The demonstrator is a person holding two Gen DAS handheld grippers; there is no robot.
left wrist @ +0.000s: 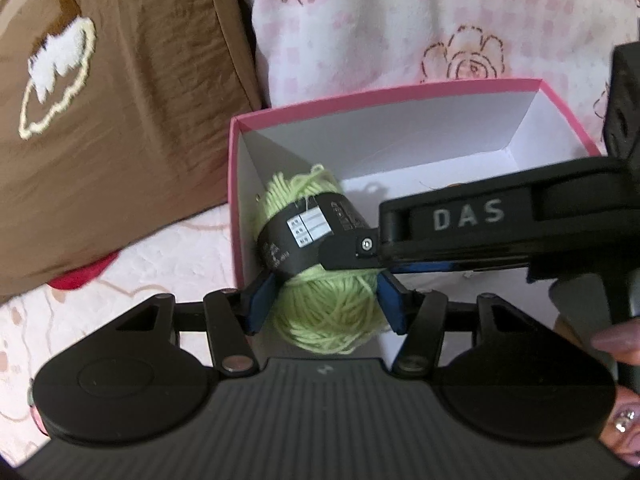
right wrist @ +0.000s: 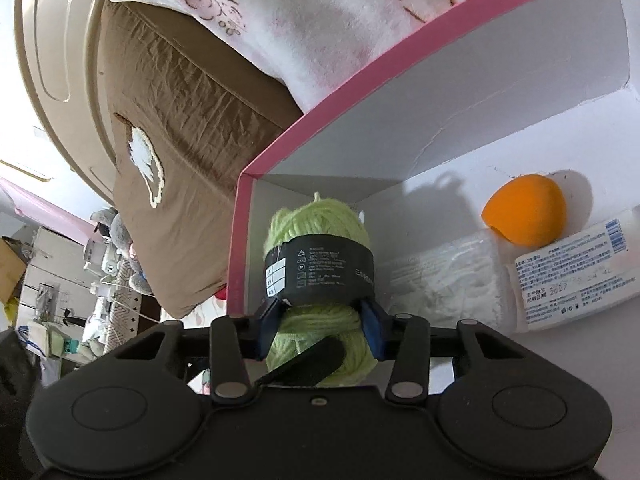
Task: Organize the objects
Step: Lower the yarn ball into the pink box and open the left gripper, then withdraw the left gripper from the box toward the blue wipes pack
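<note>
One skein of light green yarn point(left wrist: 320, 308), wrapped in one black paper band point(left wrist: 296, 236), is lying inside one pink-rimmed white box point(left wrist: 384, 94), tucked into the box's left corner against the side wall; the left gripper point(left wrist: 324, 306) is clenching the skein's near end, its two blue pads point(left wrist: 260, 304) pressing into the wool on either side; the right gripper point(right wrist: 320, 328) is grasping the same skein just below the band, one pad on each flank, its arm reaching in from the right across the left wrist view; in the right wrist view one orange teardrop makeup sponge point(right wrist: 524, 210) and one flat white labelled packet point(right wrist: 576, 276) are lying on the box floor to the right of the yarn, the sponge touching the packet's upper edge; bare white floor is showing between the skein and the far wall, leaving open room there; outside the box, one brown cushion point(left wrist: 120, 128) with a stitched cloud shape is sitting just beside the left wall, and a pink rose-print blanket point(left wrist: 400, 20) is lying behind the far rim; painted fingernails point(left wrist: 616, 344) are showing at the lower right edge.
</note>
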